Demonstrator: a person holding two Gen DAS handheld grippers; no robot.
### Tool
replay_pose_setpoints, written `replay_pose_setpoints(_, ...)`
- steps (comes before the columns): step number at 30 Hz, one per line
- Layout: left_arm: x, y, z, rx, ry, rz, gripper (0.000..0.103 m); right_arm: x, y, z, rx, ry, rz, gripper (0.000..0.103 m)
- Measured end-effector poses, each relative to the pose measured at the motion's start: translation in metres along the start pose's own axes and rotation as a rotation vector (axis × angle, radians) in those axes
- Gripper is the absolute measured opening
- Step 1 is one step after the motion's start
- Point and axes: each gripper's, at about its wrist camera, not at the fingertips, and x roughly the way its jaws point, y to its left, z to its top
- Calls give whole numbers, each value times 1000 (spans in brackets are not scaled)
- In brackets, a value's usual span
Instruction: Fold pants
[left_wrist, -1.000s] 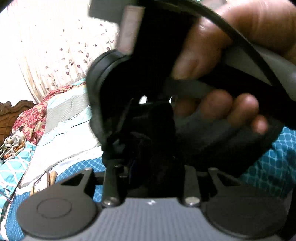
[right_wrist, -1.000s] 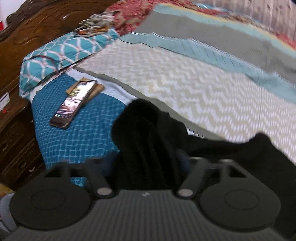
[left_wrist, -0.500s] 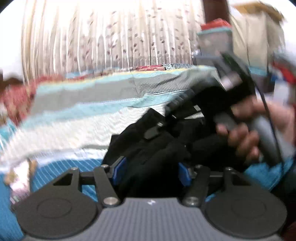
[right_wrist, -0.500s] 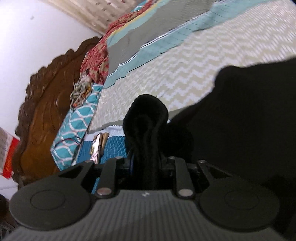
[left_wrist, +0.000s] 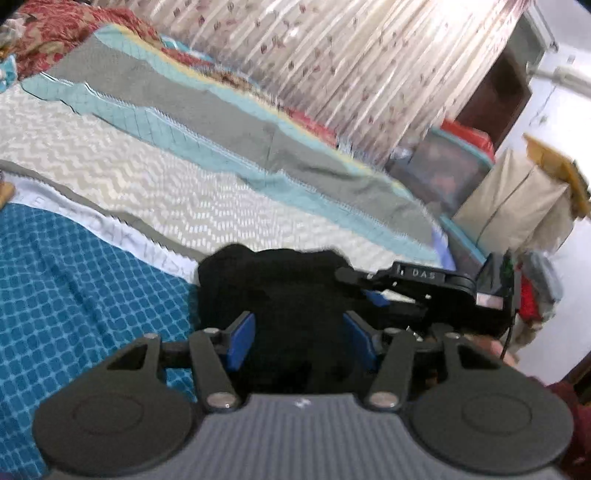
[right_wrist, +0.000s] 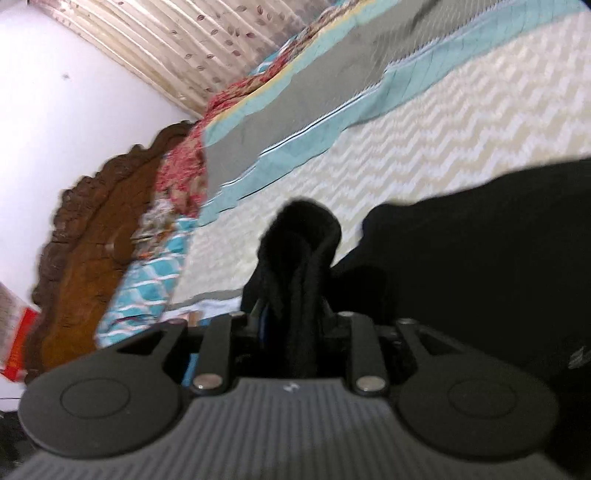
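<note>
**Both grippers holding black pants above a bed, mid-fold**

Left wrist view: the left gripper is standing partly open, its blue pads flanking a thick bunch of the pants. The jaws have just been closing a little, with the cloth between them; the pads appear to be touching the fabric on both sides, though the dark cloth is hiding the contact line, so a firm pinch cannot be confirmed. The right gripper is entering from the right, close beside the same bundle and reaching into it. The two tools are working near each other, probably because edges of the garment are being brought together for a fold.

Right wrist view: the right gripper is clamping a narrow, rolled edge of the pants that is rising upright between its jaws. These jaws have just been opening slightly, yet the fabric is filling the gap and is being held. The rest of the garment is draping away to the right as a broad dark mass over the zigzag bedspread.

The pants are thus hanging between the tools, low over the bed, probably so that they can be laid flat once aligned. The headboard is marking the far end.
</note>
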Motion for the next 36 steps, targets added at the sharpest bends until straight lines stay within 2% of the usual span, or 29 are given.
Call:
replay_pose_setpoints(1, 10, -4, 1, 8, 22, 2, 44, -1, -1, 1, -33, -25, -71, 53)
replay_pose_setpoints(3, 29, -9, -1, 18, 76, 15, 34, -7, -2, 0, -84, -84, -242, 55)
replay_pose_setpoints(4, 38, -11, -4, 22, 105, 24, 33, -12, -3, -1, -80, -99, -256, 55)
replay_pose_setpoints(6, 53, -14, -12, 42, 157, 57, 32, -23, -1, -2, -65, -135, -219, 55)
replay_pose_setpoints(9, 67, -19, -24, 88, 201, 109, 32, -29, 19, -5, -157, -146, -163, 55)
replay_pose_setpoints(13, 71, -25, -30, 142, 223, 158, 33, -11, 35, -10, -213, -51, -52, 53)
replay_pose_setpoints(15, 76, -30, -30, 189, 230, 187, 34, 8, 32, -15, -191, 13, -54, 53)
replay_pose_setpoints(17, 82, -37, -35, 253, 240, 225, 34, 24, 15, -24, -155, 90, -115, 43)
replay_pose_setpoints(18, 85, -41, -37, 284, 241, 242, 34, 28, 4, -28, -160, 89, -146, 19)
replay_pose_setpoints(19, 87, -45, -39, 311, 243, 258, 34, 27, -5, -31, -176, 59, -159, 2)
replay_pose_setpoints(20, 88, -48, -40, 330, 246, 274, 34, 23, -15, -31, -138, 50, -152, 0)
replay_pose_setpoints(21, 90, -51, -41, 341, 251, 286, 34, 20, -28, -27, -48, 51, -119, 0)
replay_pose_setpoints(23, 92, -53, -39, 343, 263, 301, 34, 15, -41, -22, 77, 57, -80, 0)
replay_pose_setpoints(29, 92, -60, -37, 336, 285, 348, 35, -5, -30, -31, 16, 27, -115, 2)
replay_pose_setpoints(30, 92, -61, -38, 337, 287, 355, 35, -9, -29, -32, 19, 24, -115, 7)
replay_pose_setpoints(31, 89, -61, -38, 338, 289, 361, 35, -15, -28, -34, 27, 14, -129, 19)
replay_pose_setpoints(33, 91, -62, -37, 333, 292, 372, 36, -24, -23, -39, 24, -17, -145, 31)
replay_pose_setpoints(36, 94, -63, -37, 329, 295, 389, 36, -37, -14, -46, -29, -71, -146, 33)
